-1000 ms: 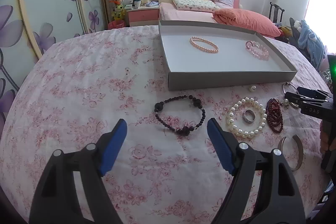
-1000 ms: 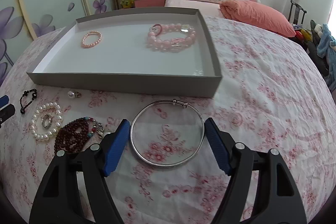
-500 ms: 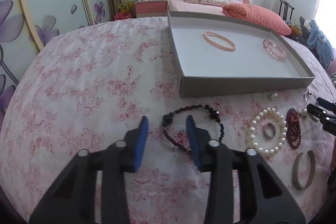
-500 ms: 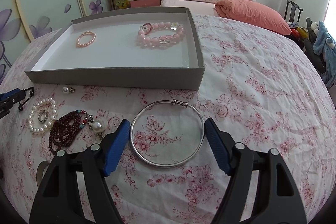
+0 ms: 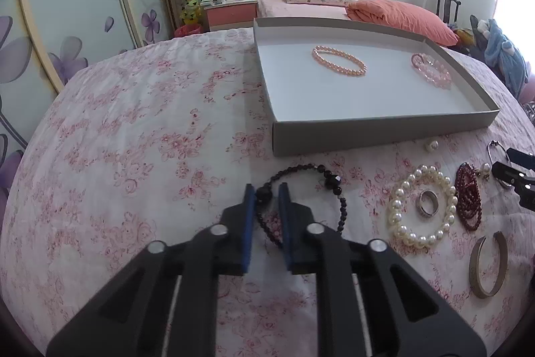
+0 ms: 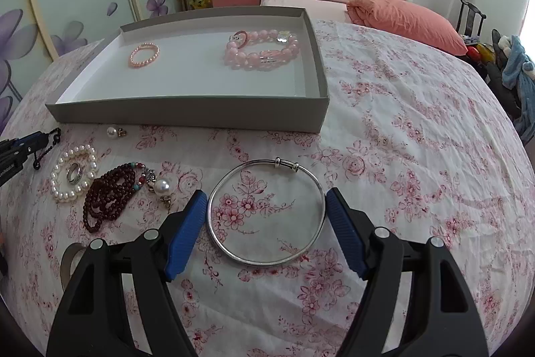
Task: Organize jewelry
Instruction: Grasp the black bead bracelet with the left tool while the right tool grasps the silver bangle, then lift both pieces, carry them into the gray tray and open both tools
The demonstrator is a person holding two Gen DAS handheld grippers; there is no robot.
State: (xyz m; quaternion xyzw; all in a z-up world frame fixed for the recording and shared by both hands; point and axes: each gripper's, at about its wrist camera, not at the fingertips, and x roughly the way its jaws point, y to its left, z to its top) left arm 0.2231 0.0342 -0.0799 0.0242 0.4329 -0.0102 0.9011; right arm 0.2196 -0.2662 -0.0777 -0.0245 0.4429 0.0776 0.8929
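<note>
My left gripper is closing on the black bead bracelet, which lies on the floral cloth. Its blue pads pinch one large bead at the bracelet's left side. The same gripper shows at the left edge of the right wrist view, as left gripper. My right gripper holds the thin silver bangle across its width, one pad against each side, low over the cloth. The grey tray beyond holds a small pink pearl bracelet and a chunky pink bead bracelet.
Between the two grippers lie a white pearl bracelet with a ring inside it, dark red beads, a loose pearl earring and a bronze cuff. A bed and a nightstand stand behind the table.
The left jaws have gone from wide apart to pinching the black bracelet's big bead, and that gripper has come forward to it. The bangle stays between the right pads while the cloth under it shifts slightly.
</note>
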